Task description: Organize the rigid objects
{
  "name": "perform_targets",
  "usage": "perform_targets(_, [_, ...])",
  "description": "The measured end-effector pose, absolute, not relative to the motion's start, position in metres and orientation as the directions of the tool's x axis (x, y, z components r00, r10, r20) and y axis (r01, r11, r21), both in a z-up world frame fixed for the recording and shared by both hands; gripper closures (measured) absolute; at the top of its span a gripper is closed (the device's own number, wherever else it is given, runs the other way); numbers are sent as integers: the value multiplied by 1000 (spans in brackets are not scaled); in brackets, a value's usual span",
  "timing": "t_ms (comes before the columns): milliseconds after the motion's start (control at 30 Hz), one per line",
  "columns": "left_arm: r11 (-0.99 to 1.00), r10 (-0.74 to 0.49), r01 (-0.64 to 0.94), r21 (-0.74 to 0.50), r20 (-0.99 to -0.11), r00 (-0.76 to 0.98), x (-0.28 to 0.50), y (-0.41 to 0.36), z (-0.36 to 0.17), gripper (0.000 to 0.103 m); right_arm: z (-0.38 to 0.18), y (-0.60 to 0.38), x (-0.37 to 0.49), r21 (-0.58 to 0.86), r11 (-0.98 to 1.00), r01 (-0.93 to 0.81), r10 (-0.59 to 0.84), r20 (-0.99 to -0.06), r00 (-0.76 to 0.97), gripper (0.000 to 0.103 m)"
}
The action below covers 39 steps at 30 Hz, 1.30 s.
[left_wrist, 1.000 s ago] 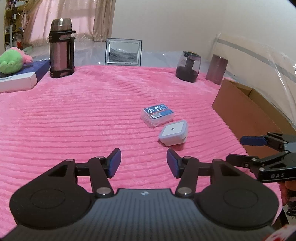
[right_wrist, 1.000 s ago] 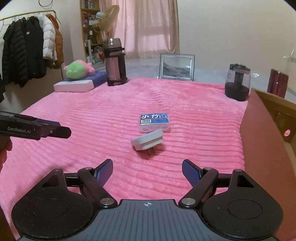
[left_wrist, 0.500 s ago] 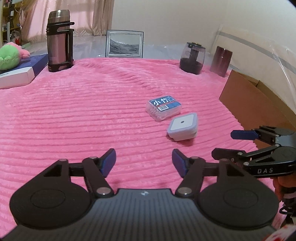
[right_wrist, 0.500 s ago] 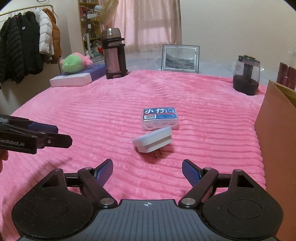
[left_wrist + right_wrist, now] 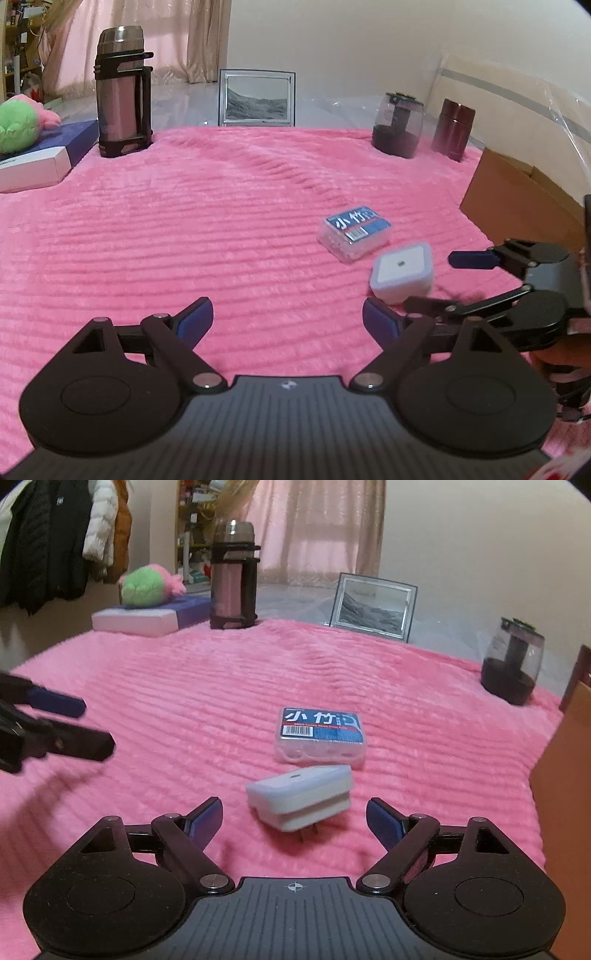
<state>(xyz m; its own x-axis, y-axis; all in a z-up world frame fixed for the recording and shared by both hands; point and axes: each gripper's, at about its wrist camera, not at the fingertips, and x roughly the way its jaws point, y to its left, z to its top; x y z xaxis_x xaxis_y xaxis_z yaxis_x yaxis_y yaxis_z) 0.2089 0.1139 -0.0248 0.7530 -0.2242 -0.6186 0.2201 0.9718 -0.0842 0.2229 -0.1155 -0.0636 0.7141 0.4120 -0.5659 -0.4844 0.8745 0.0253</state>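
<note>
Spreading both tongs with nothing between their tips, we aim the right gripper [image 5: 294, 818] at the white plug-in night light [image 5: 300, 796] lying just ahead, the floss-pick box [image 5: 320, 736] beyond it, while the empty left gripper [image 5: 287, 320] waits beside.

Both fisheye views sit low over the near edge of the pink ribbed plush blanket [image 5: 221, 229], looking forward and downward toward its far edge. The left wrist view stands left of the right one, which is nearer the white square plug-in night light [image 5: 301, 794]. Both share it, the clear plastic box with a blue label [image 5: 319, 734] and the tall steel flask [image 5: 122, 92].
</note>
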Motion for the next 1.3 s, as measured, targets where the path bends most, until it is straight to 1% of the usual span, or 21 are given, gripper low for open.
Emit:
perform_targets(200, [965,-235,255,-56,-609,757,221,111,-33,17,-82,-103,245,-19,873,-487,391,-569,723,21])
perform_targets(400, [962,-242,266,-58,-628,740,226,106,-44,17,-89,-96,253,-56,878,-476,364,-568,738,21])
perform_targets(433, [962,-245,266,-62,-629,738,227,105,-45,17,-90,-97,253,-47,881,-471,365,-565,740,23])
perform_targets(467, [961,-250,269,-67,-629,736,227,105,-46,17,-90,-98,253,-37,882,-469,370,-562,740,28])
perform_targets(667, [952,-262,302,-50,-644,719,235,100,-46,17,-81,-109,248,-19,886,-464,380,-545,747,28])
perform_targets(767, [934,-280,356,-12,-644,712,244,90,-47,17,-70,-123,244,-17,899,-438,363,-529,767,28])
perform_targets(867, [903,-295,426,59,-635,714,258,74,-48,17,-60,-141,243,-10,916,-401,337,-522,784,28])
perform_targets(1067, [802,-368,576,158,-628,685,296,41,-53,17,-48,-173,245,21,937,-348,307,-521,796,28])
perform_targets(1167, [769,-382,616,172,-649,658,319,27,-60,17,-47,-181,244,31,939,-343,308,-521,796,28])
perform_targets(1300, [737,-411,657,159,-667,622,347,13,-65,19,-53,-187,248,46,937,-347,318,-528,787,28])
